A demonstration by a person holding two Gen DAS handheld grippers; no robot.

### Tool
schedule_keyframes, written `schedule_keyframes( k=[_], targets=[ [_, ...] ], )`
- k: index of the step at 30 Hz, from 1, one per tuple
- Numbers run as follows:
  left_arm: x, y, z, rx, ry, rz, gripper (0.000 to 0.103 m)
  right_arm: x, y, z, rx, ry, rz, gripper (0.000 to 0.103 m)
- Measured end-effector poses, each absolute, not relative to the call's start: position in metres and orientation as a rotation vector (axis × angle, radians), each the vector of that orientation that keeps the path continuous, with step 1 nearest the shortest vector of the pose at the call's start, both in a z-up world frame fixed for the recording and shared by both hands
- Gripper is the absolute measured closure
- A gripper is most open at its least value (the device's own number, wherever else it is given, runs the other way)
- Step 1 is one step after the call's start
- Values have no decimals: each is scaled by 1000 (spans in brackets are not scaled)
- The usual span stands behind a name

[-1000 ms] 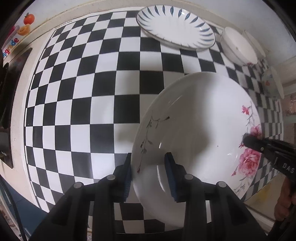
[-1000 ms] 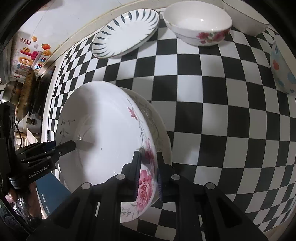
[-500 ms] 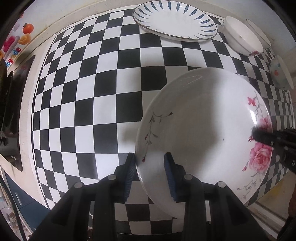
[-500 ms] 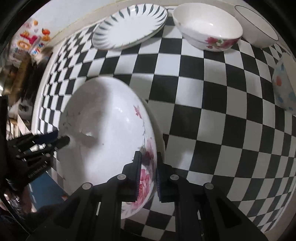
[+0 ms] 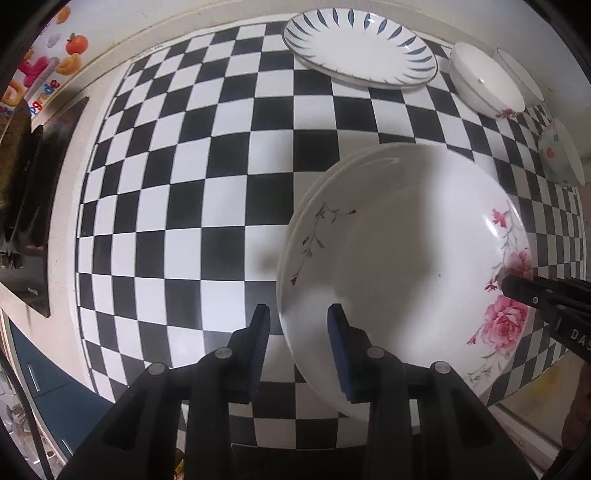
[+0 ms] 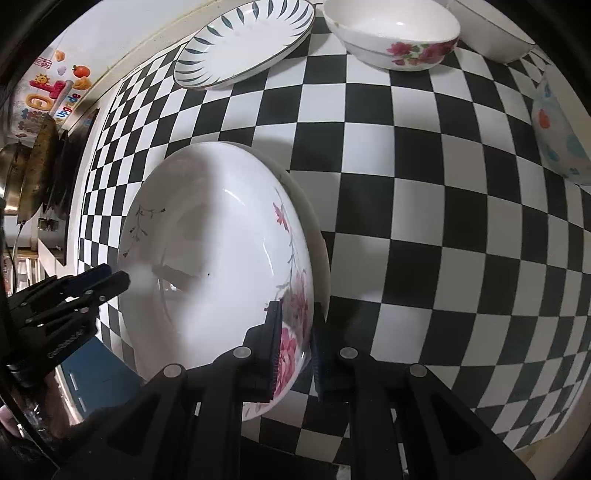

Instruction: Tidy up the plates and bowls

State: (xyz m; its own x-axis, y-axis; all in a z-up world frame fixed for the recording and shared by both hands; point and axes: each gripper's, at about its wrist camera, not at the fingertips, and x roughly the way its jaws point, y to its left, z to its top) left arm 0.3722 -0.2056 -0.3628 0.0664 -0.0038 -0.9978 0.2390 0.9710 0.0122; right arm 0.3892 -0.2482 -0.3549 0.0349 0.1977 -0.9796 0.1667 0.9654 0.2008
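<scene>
A white plate with pink roses (image 5: 406,266) is over the checkered counter, with a second white rim just under it on its left. My left gripper (image 5: 297,332) straddles its left rim with the jaws spread wider than the rim. My right gripper (image 6: 295,336) is shut on the rose-painted right rim (image 6: 295,332). The plate also shows in the right wrist view (image 6: 218,258). A blue-leaf plate (image 5: 358,51) lies at the back. A rose-painted bowl (image 6: 391,33), a white bowl (image 6: 495,33) and a dotted bowl (image 6: 561,136) stand at the right.
The checkered mat (image 5: 184,184) covers the counter. A dark stove with pans (image 6: 37,162) is at the left edge. The wall with fruit stickers (image 5: 55,62) runs along the back. The counter's front edge is near both grippers.
The rose plate has come down toward the counter. My left gripper's jaws have opened off its left rim. My right gripper still grips the right rim.
</scene>
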Motion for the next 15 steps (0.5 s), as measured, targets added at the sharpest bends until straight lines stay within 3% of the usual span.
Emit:
schedule_keyframes(
  k=[12,13,14,15],
  targets=[
    [372,-197,-325,108,1447,-245,69,390,-258,-327,320,1504,-15,85],
    [376,-198,-322,102,1443,-258,66,393,-260,-323,342,1492,-9,83],
    [382,-195,-319,101,1441,-264,64,397,-261,-318,361,1481,-3,71],
    [388,-195,-317,95,1437,-271,63,402,-262,-314,383,1468,5,51]
  ],
)
